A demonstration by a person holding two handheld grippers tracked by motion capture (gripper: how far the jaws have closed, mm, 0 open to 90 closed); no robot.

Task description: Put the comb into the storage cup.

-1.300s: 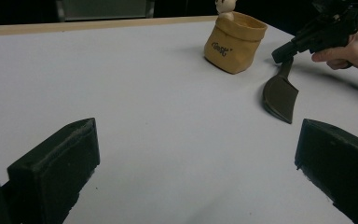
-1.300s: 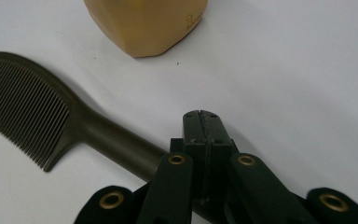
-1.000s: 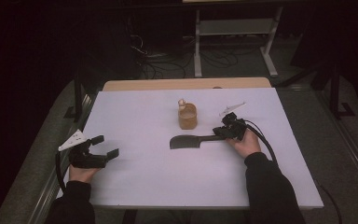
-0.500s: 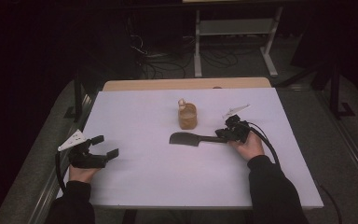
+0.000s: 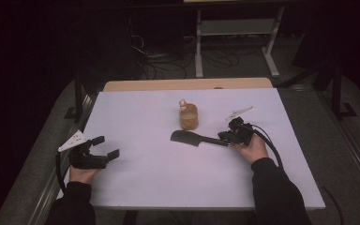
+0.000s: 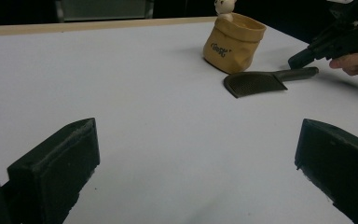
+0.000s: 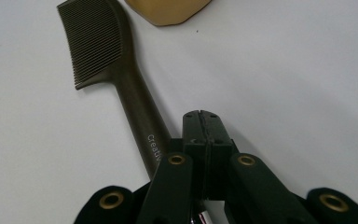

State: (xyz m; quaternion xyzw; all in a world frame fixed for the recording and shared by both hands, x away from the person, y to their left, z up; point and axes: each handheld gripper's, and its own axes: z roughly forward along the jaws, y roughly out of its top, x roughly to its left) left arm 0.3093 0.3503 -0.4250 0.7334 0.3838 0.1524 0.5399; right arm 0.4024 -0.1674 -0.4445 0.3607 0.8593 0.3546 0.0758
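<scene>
Comb has slid a bit toward the tan pouch on the counter w/ right hand-held gripper; its jaws are together beside the handle, pushing, not gripping. Left hand-held gripper idles, jaws apart.

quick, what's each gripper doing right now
Left gripper: open, nothing between its fingers.
Right gripper: shut, fingers pressed together beside the comb handle, not around it.
</scene>
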